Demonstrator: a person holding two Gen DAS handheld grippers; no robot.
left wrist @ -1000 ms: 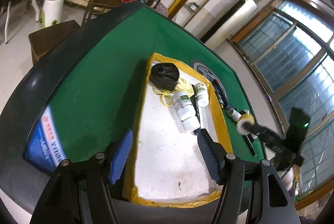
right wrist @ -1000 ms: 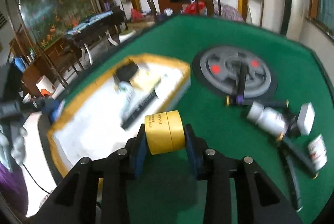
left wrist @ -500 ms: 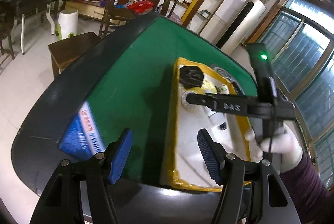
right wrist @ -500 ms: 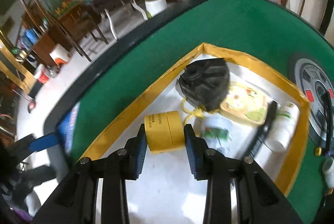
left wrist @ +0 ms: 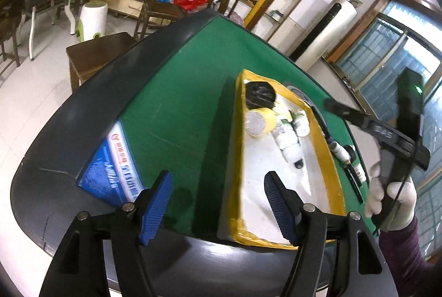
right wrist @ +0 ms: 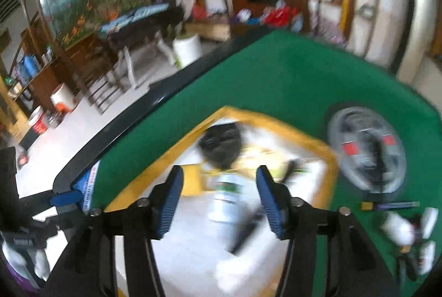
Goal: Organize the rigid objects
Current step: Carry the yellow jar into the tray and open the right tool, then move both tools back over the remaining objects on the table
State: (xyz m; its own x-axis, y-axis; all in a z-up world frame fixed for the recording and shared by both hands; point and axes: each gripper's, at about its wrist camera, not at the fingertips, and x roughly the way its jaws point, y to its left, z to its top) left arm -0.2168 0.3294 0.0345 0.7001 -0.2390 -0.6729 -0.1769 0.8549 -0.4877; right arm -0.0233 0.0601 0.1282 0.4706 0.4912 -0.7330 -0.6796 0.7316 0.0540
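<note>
on the green tabletop (left wrist: 176, 114) sits a white tray with a yellow rim (left wrist: 324, 158), and the yellow tape roll (left wrist: 259, 121) lies inside it on its side, just beside the black blocky object (left wrist: 259, 95) at the far end. white bottles (left wrist: 290, 139) lie in a row next to the roll, within the same tray. the right tongs (right wrist: 219, 198) hang above the tray with jaws spread wide and nothing between them, the roll showing just outside the left finger in that blurred view. the left tongs (left wrist: 218, 204) are likewise released and empty, hovering over the near edge of the tray.

judging from this, the roll is delivered and the step in hand is to clear away and fetch the next loose piece. several remain on the felt to the right of the tray: a small white bottle (right wrist: 397, 225), a dark pen-like stick (right wrist: 389, 205), and other bits too blurred to name, near the grey round disc (right wrist: 367, 150). to do it well, the right tongs should lift straight up before swinging, so the fingers do not knock the roll, which could run on its curved side. the approach to a lying bottle is best made across its body, jaws wide, closing square on the middle.
</note>
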